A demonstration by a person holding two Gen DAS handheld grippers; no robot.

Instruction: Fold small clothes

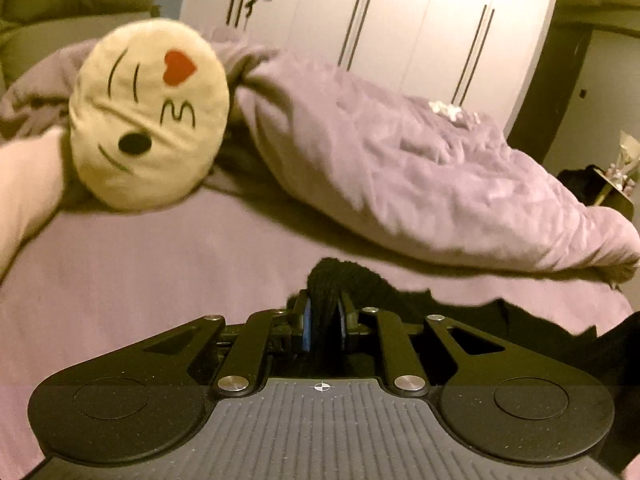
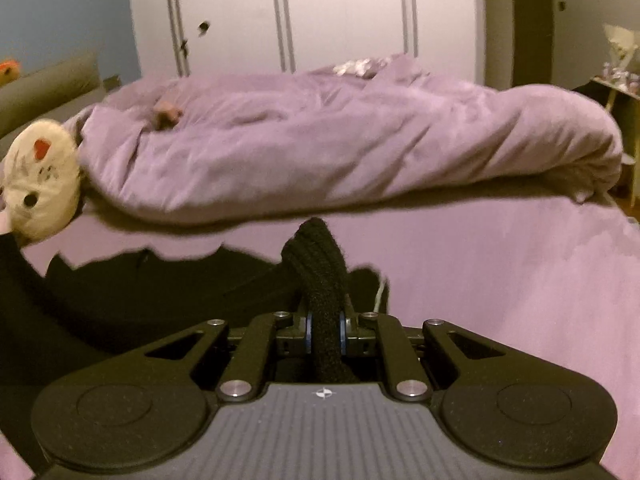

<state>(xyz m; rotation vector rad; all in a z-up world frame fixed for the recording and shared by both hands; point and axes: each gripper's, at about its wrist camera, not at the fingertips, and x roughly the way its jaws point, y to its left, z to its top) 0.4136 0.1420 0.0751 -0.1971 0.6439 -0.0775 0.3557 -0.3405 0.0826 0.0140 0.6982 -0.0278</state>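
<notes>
A black knit garment (image 1: 472, 312) lies on the purple bed sheet (image 1: 140, 280). My left gripper (image 1: 323, 322) is shut on a bunched edge of it, which sticks up between the blue pads. The cloth stretches off to the right in the left wrist view. My right gripper (image 2: 325, 330) is shut on another bunched edge of the same black garment (image 2: 160, 284), which spreads to the left in the right wrist view over the sheet (image 2: 500, 280). Both grips hold the cloth a little above the bed.
A crumpled purple duvet (image 1: 400, 168) lies across the far side of the bed, also in the right wrist view (image 2: 340, 148). A round cream face cushion (image 1: 148, 116) sits at the left, likewise in the right wrist view (image 2: 40, 184). White wardrobe doors (image 2: 320, 12) stand behind.
</notes>
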